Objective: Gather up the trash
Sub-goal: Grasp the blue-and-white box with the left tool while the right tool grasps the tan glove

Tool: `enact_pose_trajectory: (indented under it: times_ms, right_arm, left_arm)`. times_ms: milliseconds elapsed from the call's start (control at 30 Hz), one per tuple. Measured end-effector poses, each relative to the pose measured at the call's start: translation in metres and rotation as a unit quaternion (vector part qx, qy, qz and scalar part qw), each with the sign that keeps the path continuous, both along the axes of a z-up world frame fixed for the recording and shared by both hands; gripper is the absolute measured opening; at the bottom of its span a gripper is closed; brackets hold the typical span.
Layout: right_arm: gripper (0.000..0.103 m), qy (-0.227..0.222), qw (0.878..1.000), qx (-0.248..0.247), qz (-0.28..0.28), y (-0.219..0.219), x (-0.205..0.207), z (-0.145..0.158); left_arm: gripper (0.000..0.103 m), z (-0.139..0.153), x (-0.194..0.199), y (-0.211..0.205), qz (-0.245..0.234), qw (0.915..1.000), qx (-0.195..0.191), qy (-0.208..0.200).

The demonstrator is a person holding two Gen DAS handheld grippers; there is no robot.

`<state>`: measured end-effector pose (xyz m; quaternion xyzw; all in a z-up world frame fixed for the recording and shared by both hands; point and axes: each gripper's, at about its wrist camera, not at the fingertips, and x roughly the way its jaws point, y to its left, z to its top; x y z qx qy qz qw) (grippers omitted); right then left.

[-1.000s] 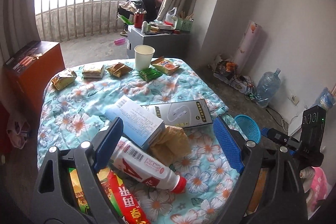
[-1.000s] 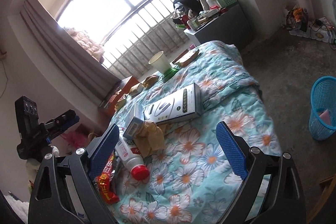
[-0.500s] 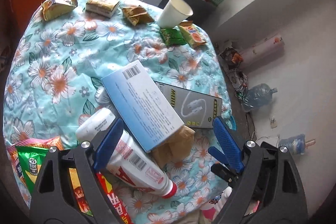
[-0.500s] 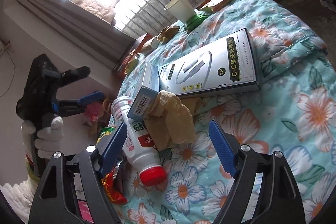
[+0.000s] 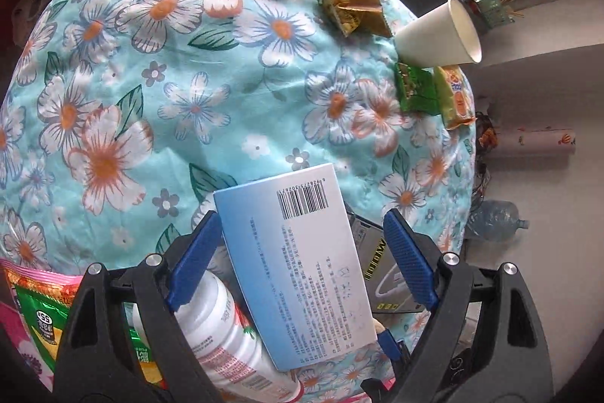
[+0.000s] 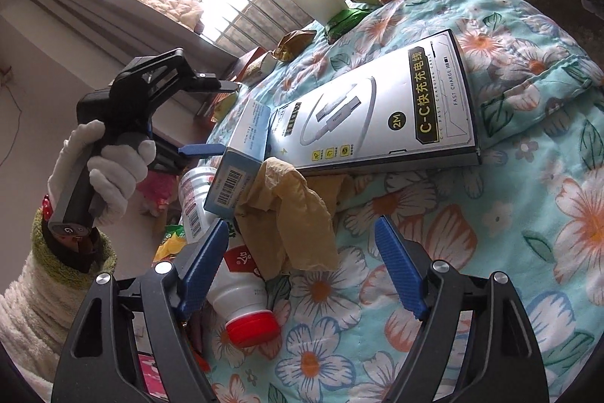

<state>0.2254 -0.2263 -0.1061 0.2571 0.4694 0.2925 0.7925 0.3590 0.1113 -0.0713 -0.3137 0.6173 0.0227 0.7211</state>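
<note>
The left gripper [image 5: 298, 252] straddles the blue box [image 5: 298, 263], jaws released; the right gripper [image 6: 302, 263], also released, frames crumpled brown paper [image 6: 298, 214].

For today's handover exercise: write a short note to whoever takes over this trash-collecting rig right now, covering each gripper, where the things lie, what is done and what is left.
Left gripper: jaws open, straddling the blue-white box, no squeeze yet.
Right gripper: jaws open and empty after just closing a little, over the crumpled brown paper.
Pile on the floral cloth: the box leans on the white bottle and the cable box. Paper cup and snack wrappers sit at the far edge.
Done: nothing lifted yet, as far as I see.
Left: grip the box, then collect everything else. No bin in view.
</note>
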Motion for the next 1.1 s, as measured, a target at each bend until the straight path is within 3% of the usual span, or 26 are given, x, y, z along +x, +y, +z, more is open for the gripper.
enact_pose_trajectory:
  times_ms: [233, 467, 567, 800, 933, 1100]
  right_arm:
    - [0.078, -0.010, 1.000, -0.016, 0.012, 0.013, 0.007, -0.003]
    - [0.054, -0.010, 0.999, -0.038, 0.020, 0.028, 0.020, -0.012]
    - [0.045, -0.006, 0.999, -0.040, 0.018, 0.029, 0.023, -0.016]
    - [0.017, -0.004, 0.999, -0.036, 0.012, 0.023, 0.017, -0.018]
    - [0.009, -0.017, 0.999, -0.037, 0.007, 0.018, 0.008, -0.011]
    - [0.006, -0.032, 0.999, -0.037, -0.006, 0.005, -0.007, 0.001]
  left_arm:
    - [0.083, -0.015, 0.008, -0.007, -0.020, 0.9990, 0.017, 0.036]
    - [0.083, -0.015, 0.007, -0.018, -0.040, 0.9982, 0.041, 0.020]
    - [0.076, -0.013, 0.005, -0.022, -0.050, 0.9975, 0.047, 0.013]
    - [0.076, -0.010, 0.001, -0.023, -0.058, 0.9975, 0.040, -0.003]
    - [0.075, 0.002, -0.006, -0.024, -0.064, 0.9967, 0.041, -0.030]
    - [0.075, 0.040, -0.025, -0.033, -0.093, 0.9871, 0.075, -0.106]
